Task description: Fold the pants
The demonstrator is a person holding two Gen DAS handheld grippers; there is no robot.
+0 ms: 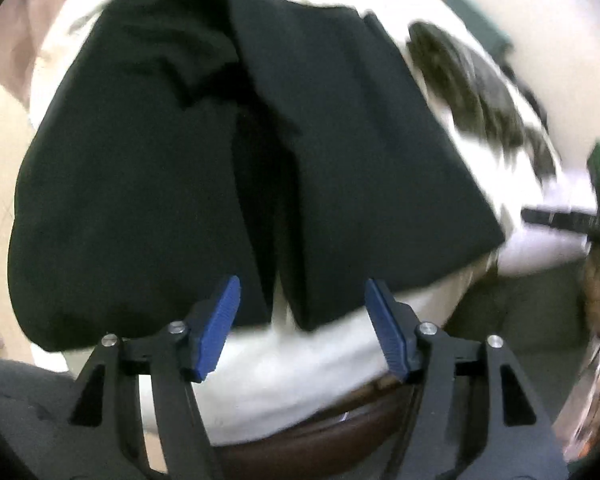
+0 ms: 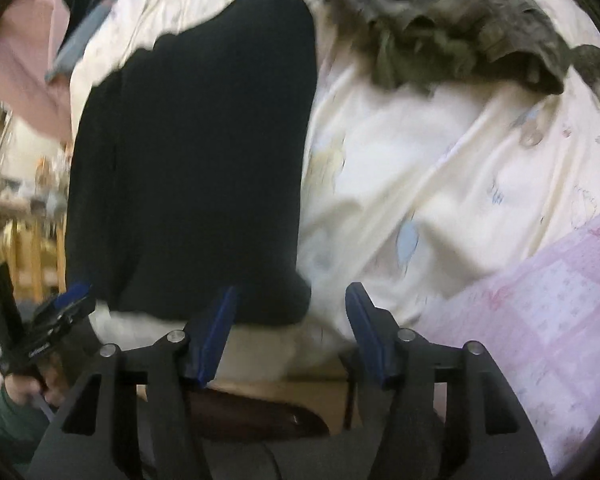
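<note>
Your left gripper [image 1: 302,328] hangs over the near edge of the black pants [image 1: 228,160], its blue pads [image 1: 216,328] spread apart with nothing clamped between them. The pants lie folded on the pale sheet [image 1: 284,384] — two dark panels side by side with a narrow slit of sheet showing where they meet, just ahead of the gap between your fingers. The left pad sits over the hem of the left panel; the right pad is over the near edge of the right panel. Whether either pad touches the cloth you cannot tell from here.

Your right gripper [image 2: 288,330] is also spread, empty between the pads. In its view the pants [image 2: 196,168] lie ahead and to the left: the left pad [image 2: 214,336] overlaps the hem's near corner, while the right pad [image 2: 364,332] stands over bare sheet [image 2: 412,168], clear of the fabric. A crumpled olive-grey garment [image 2: 452,20] lies farther back on the sheet, and a pink quilt [image 2: 540,300] sits at the right.
</note>
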